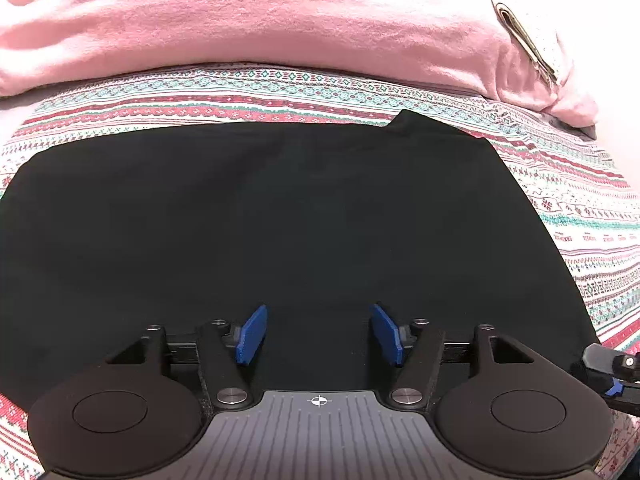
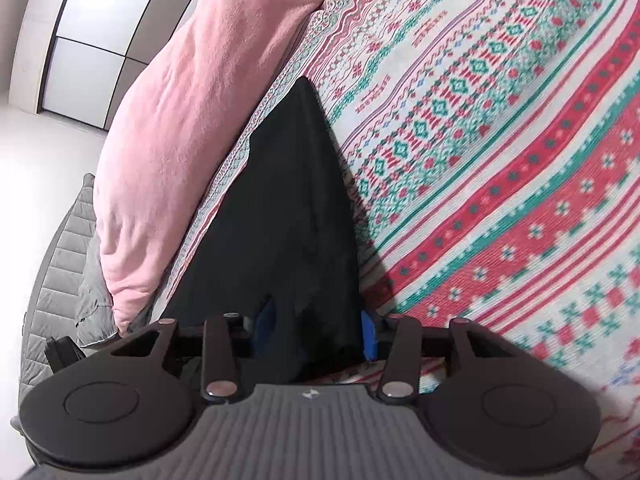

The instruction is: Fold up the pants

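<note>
The black pants [image 1: 280,220] lie flat and folded on the patterned bedspread [image 1: 592,216]. My left gripper [image 1: 319,330] hovers over their near edge. Its blue pads [image 1: 252,336] stand wide apart with only flat cloth below them. My right gripper [image 2: 318,330] is rolled onto its side at the pants' right corner. That corner of the black pants [image 2: 292,216] runs between its blue pads [image 2: 369,338]. One pad sits under the cloth and the other over it, and I see no pinch. In the left wrist view the right gripper [image 1: 612,376] shows at the lower right edge.
A pink blanket [image 1: 260,20] is heaped along the far side of the bed, with folded cloth [image 1: 524,36] tucked at its right end. In the right wrist view a grey quilted cover [image 2: 60,264] hangs at the bed's far edge. Bare bedspread [image 2: 500,160] spreads right of the pants.
</note>
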`<state>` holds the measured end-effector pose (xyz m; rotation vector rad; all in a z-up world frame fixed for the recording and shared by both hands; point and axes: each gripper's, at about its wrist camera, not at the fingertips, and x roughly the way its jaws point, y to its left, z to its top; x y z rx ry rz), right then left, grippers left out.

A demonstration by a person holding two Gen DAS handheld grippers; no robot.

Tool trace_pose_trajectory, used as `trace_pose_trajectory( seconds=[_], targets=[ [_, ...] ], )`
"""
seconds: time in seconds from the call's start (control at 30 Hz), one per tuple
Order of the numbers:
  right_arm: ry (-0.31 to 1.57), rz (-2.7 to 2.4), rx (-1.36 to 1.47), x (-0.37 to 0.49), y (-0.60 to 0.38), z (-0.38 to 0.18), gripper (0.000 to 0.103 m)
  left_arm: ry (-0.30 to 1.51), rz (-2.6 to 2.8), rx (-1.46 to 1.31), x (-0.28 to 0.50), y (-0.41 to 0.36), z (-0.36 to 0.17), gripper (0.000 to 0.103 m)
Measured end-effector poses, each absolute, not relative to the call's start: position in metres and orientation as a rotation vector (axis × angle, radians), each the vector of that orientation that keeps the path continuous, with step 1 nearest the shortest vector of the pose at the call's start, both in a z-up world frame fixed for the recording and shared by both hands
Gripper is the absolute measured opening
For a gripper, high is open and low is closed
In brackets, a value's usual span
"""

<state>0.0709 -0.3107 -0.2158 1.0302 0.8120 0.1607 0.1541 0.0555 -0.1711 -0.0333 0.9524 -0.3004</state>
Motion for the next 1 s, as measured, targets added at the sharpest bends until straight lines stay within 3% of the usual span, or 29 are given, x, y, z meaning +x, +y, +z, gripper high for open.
trace_pose_trajectory(
  seconds=[0.13,0.2,0.3,0.5,0.67,0.73,1.0],
  targets=[
    [0.809,0.150,0.987,0.075,-0.301,-0.216,0.034,0.948,-0.292,-0.014,0.153,0.052,-0.172,0.061],
    [0.810,0.134,0.992,0.076,-0.301,-0.218,0.018,0.950,-0.287,-0.019,0.155,0.051,-0.171,0.061],
    [0.817,0.107,1.006,0.075,-0.302,-0.221,0.008,0.959,-0.287,-0.041,0.159,0.051,-0.168,0.061],
    [0.788,0.088,0.896,0.071,-0.291,-0.211,0.007,0.934,-0.351,-0.060,0.168,0.029,-0.151,0.062],
    [0.793,0.073,0.806,0.072,-0.283,-0.208,0.007,0.939,-0.476,-0.015,0.184,-0.031,-0.128,0.076],
    [0.795,0.081,0.786,0.072,-0.283,-0.206,0.007,0.942,-0.552,0.110,0.191,-0.078,-0.125,0.082],
    [0.814,0.110,0.843,0.072,-0.293,-0.206,0.007,0.892,-0.495,0.745,0.213,-0.237,-0.164,0.082]
  ],
)
